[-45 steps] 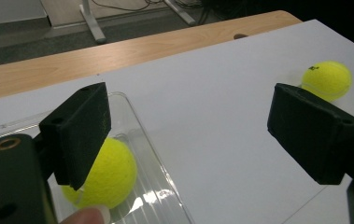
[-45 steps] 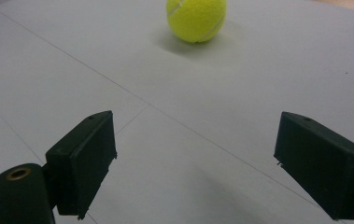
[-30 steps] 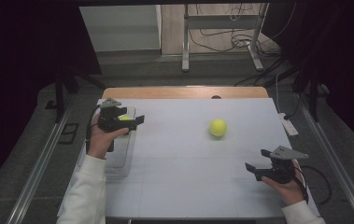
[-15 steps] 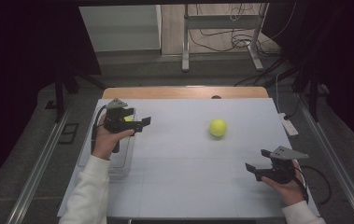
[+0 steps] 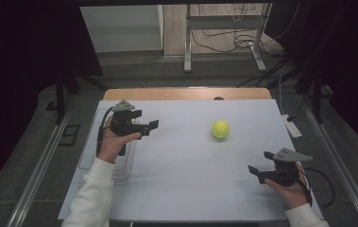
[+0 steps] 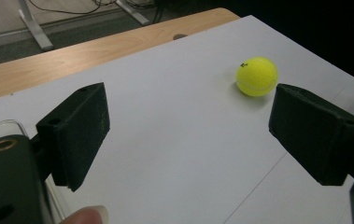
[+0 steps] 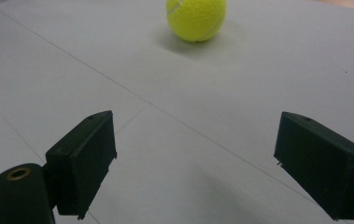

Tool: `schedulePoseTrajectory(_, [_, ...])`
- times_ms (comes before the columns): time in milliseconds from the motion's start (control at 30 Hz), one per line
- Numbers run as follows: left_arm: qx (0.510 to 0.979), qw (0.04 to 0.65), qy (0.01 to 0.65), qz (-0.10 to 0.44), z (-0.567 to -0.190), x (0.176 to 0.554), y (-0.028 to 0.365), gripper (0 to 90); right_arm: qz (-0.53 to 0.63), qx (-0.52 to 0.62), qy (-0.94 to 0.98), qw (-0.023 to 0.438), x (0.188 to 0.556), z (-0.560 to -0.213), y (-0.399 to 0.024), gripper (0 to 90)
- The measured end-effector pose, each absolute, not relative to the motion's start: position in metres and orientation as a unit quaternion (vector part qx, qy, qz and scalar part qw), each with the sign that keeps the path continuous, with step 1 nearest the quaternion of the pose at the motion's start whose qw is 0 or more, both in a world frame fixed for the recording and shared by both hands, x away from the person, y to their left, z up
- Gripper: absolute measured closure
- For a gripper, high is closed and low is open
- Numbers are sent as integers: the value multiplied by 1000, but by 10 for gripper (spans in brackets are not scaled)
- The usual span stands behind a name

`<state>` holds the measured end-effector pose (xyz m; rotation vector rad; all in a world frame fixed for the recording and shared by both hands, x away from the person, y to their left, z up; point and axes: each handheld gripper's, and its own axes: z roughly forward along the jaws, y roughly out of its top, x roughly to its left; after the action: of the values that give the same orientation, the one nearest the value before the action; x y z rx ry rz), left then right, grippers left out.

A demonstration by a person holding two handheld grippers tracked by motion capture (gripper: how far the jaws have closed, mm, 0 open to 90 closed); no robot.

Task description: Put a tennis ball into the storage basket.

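A yellow tennis ball [image 5: 220, 129] rests on the white table top [image 5: 191, 184], right of centre. My left gripper [image 5: 146, 120] hovers over the table's left part and points right toward the ball, its jaws open and empty. In the left gripper view the ball [image 6: 257, 76] lies beyond the gripper [image 6: 188, 116], just ahead of the right-hand jaw. My right gripper [image 5: 260, 162] sits low near the front right corner, open with nothing in it. In the right gripper view the ball [image 7: 196, 18] lies well ahead of the gripper [image 7: 195, 140].
A clear plastic tray [image 5: 89, 158] lies at the table's left edge, under the left forearm. A bare wooden strip [image 5: 186, 93] runs along the far edge. A white power strip [image 5: 291, 126] sits just off the right side.
The left hand has edged a little to the right, toward the ball. The right hand and the ball have stayed put.
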<state>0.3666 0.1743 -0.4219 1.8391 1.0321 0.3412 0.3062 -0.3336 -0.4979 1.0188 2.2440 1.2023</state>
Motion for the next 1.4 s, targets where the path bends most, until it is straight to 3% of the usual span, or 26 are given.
schedulePoseTrajectory(1400, [777,476,394,124,-428,366,139,135,430,364,802,199,308,-498,-334,129])
